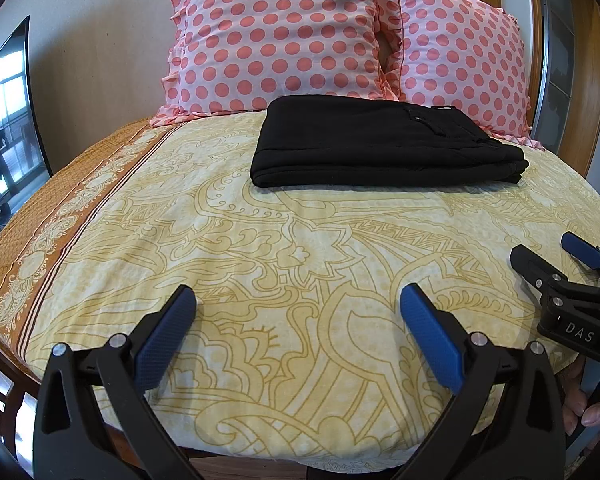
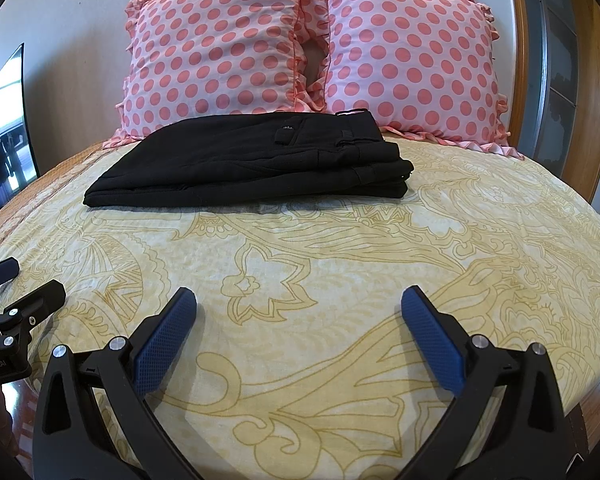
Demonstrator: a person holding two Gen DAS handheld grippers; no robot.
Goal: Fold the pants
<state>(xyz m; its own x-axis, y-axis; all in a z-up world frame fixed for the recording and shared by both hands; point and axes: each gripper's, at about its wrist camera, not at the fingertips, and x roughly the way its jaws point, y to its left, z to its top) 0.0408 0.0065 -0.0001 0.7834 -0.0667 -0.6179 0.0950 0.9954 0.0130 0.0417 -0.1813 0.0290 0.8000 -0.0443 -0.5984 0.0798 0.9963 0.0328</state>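
Note:
Black pants (image 1: 384, 144) lie folded in a flat stack on the far part of the bed, just in front of the pillows; they also show in the right wrist view (image 2: 252, 164). My left gripper (image 1: 298, 300) is open and empty, low over the near part of the bed, well short of the pants. My right gripper (image 2: 300, 300) is open and empty, at the same distance from the pants. The right gripper shows at the right edge of the left wrist view (image 1: 548, 254), and the left gripper shows at the left edge of the right wrist view (image 2: 28, 280).
The bed has a yellow patterned sheet (image 1: 260, 248) with an orange border on its left side. Two pink polka-dot pillows (image 1: 276, 36) (image 1: 460, 68) lean on the wall behind the pants. A dark TV screen (image 1: 8, 112) stands at left. A wooden frame and door (image 1: 560, 60) are at right.

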